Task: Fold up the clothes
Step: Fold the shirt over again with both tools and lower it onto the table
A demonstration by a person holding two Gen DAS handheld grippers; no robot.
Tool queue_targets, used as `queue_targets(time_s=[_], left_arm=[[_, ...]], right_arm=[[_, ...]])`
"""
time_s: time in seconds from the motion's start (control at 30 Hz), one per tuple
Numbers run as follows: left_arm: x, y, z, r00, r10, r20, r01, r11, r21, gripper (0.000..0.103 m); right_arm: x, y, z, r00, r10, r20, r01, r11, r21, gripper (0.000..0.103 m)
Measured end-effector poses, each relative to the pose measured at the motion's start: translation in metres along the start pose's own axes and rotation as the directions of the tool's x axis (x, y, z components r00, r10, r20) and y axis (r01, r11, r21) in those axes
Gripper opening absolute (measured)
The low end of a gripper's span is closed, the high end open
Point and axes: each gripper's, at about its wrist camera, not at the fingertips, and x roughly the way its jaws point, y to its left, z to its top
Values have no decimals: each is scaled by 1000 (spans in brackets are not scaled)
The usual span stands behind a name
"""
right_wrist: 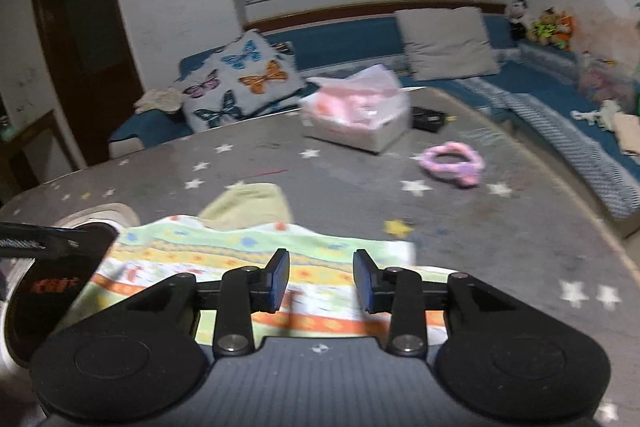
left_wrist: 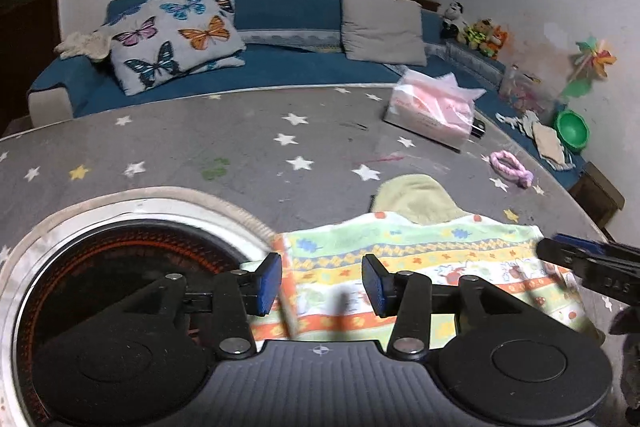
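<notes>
Left tongs spread, nothing pinched; the patterned garment lies flat on the star-print worktop directly beneath and ahead of them. Right tongs likewise spread over the same cloth. Pale yellow piece just beyond. Tissue box farther ahead; pink hair tie ahead-right.

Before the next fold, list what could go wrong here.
1. The patterned garment lies partly over the round burner recess in the table; a careless drag could likely tip its edge into it.
2. The left claw and right claw are open over the cloth with nothing gripped, so closing now may pinch only one layer.
3. The pink hair band lies nearby; a wide sweep might catch it.
</notes>
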Motion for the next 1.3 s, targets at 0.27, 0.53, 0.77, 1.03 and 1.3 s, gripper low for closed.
queue_targets(time_s=[0.27,0.53,0.77,1.03,1.3], left_arm=[[29,-23,12,997,-77,-1,77,996,48,18],[68,-34,16,997,-70,-38,73,993,91,13],[66,-28,15,996,-81,-37,83,994,64,14],[33,-33,-3,995,-95,-19,96,990,102,14],[-1,-39,-39,993,-114,-20,116,983,144,14]], right_arm=[[29,20,7,998,57,-15,-57,998,-11,20],[61,24,11,996,75,-51,-76,997,-9,15],[52,28,9,996,74,-59,-76,996,-44,18],[17,52,-13,989,124,-81,-134,983,-126,22],[-22,71,-45,987,126,-104,-145,969,-200,23]])
